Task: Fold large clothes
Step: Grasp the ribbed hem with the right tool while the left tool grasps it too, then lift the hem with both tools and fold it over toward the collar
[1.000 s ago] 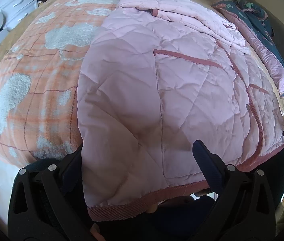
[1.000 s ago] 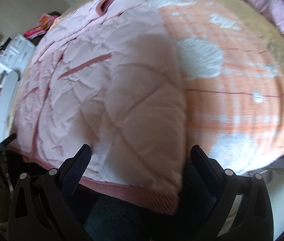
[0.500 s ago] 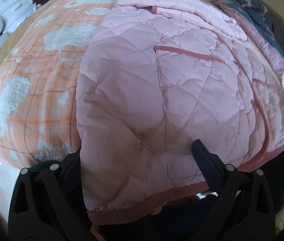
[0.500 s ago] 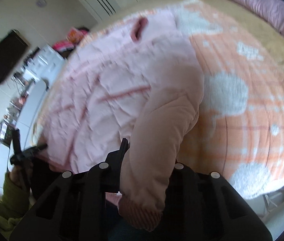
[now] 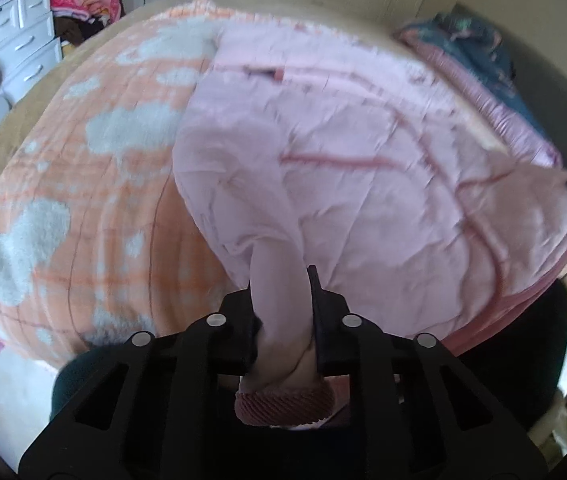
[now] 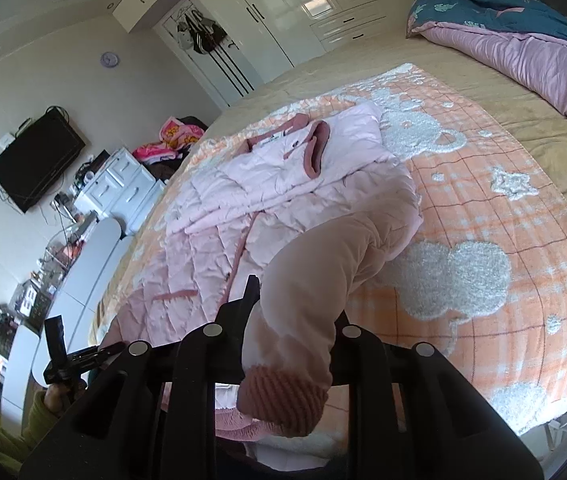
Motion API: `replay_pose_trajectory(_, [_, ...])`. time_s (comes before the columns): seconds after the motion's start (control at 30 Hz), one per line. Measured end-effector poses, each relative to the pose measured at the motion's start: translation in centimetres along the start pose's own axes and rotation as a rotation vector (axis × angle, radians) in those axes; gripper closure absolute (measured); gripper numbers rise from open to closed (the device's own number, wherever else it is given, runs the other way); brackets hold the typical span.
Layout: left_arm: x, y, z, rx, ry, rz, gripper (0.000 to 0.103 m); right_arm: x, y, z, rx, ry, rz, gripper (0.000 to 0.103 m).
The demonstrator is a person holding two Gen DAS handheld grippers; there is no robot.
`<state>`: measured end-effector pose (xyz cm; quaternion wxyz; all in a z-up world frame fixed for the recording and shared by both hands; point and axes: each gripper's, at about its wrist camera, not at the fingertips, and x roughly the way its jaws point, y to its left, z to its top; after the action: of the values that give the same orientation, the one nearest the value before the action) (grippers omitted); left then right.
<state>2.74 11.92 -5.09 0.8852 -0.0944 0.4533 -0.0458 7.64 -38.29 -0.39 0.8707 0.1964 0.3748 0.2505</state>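
A large pale pink quilted jacket (image 5: 363,184) with darker pink ribbed trim lies spread on the bed, collar at the far end (image 6: 315,148). My left gripper (image 5: 281,292) is shut on the jacket's hem corner at the near left; the ribbed hem (image 5: 283,402) bunches below the jaws. My right gripper (image 6: 295,304) is shut on the hem corner at the near right and holds it lifted above the bed, ribbed edge (image 6: 279,404) hanging down. The left gripper also shows in the right wrist view (image 6: 67,360).
An orange blanket (image 6: 503,240) with white fluffy shapes covers the bed under the jacket. A purple and teal duvet (image 6: 523,44) lies along the far right. White drawers (image 6: 119,188), a TV (image 6: 35,160) and wardrobes (image 6: 303,12) stand around the bed.
Both grippers were open over the hem one second ago. The right one shut first and lifted its corner high. The left one has now shut on its corner and started lifting.
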Motion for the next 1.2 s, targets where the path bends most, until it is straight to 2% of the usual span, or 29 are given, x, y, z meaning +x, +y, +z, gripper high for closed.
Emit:
replay_pose_trajectory(0.23, [-1.6, -0.2, 3.9, -0.038, -0.075, -0.059, 0.092, -0.2, 0.6, 1.6, 0.014, -0.041, 0.021, 0.083])
replay_pose_trajectory(0.4, [-1.9, 0.0, 5.5, -0.054, -0.078, -0.073, 0.092, -0.4, 0.8, 3.0, 0.031, -0.077, 0.035, 0.084])
replay_pose_trajectory(0.53, [-1.0, 0.3, 4.4, -0.046, -0.019, -0.065, 0.086, -0.2, 0.9, 3.8, 0.028, -0.089, 0.047, 0.084])
replay_pose_trajectory(0.67, [0.9, 1.5, 1.4, -0.081, 0.099, -0.052, 0.08, 0.1, 0.9, 3.8, 0.021, -0.09, 0.053, 0.084])
replay_pose_trajectory(0.7, [1.2, 1.7, 0.7, -0.092, 0.121, -0.054, 0.073, 0.1, 0.9, 3.7, 0.02, -0.09, 0.05, 0.084])
replay_pose_trajectory(0.8, [2.4, 2.3, -1.4, -0.129, 0.192, -0.077, 0.065, 0.1, 0.4, 3.4, 0.033, -0.091, 0.056, 0.084])
replay_pose_trajectory(0.9, [2.6, 1.5, -2.4, -0.067, 0.203, -0.057, 0.062, 0.0, -0.1, 3.1, 0.047, -0.092, 0.059, 0.084])
replay_pose_trajectory(0.93, [2.7, 1.3, -2.4, -0.062, 0.207, -0.057, 0.065, 0.0, -0.2, 3.0, 0.049, -0.092, 0.054, 0.084])
replay_pose_trajectory(0.97, [2.7, 1.1, -2.4, -0.071, 0.205, -0.077, 0.074, 0.0, -0.4, 2.9, 0.052, -0.092, 0.052, 0.084])
replay_pose_trajectory(1.0, [2.7, 1.1, -2.2, -0.068, 0.196, -0.085, 0.088, 0.0, -0.4, 2.9, 0.056, -0.092, 0.054, 0.084])
replay_pose_trajectory(1.13, [1.5, -0.3, -0.7, -0.011, 0.114, -0.066, 0.093, -0.2, -0.5, 2.9, 0.063, -0.094, 0.054, 0.084])
replay_pose_trajectory(1.2, [0.1, -0.5, 1.1, -0.001, 0.05, -0.075, 0.093, -0.3, -0.5, 3.0, 0.066, -0.095, 0.056, 0.084])
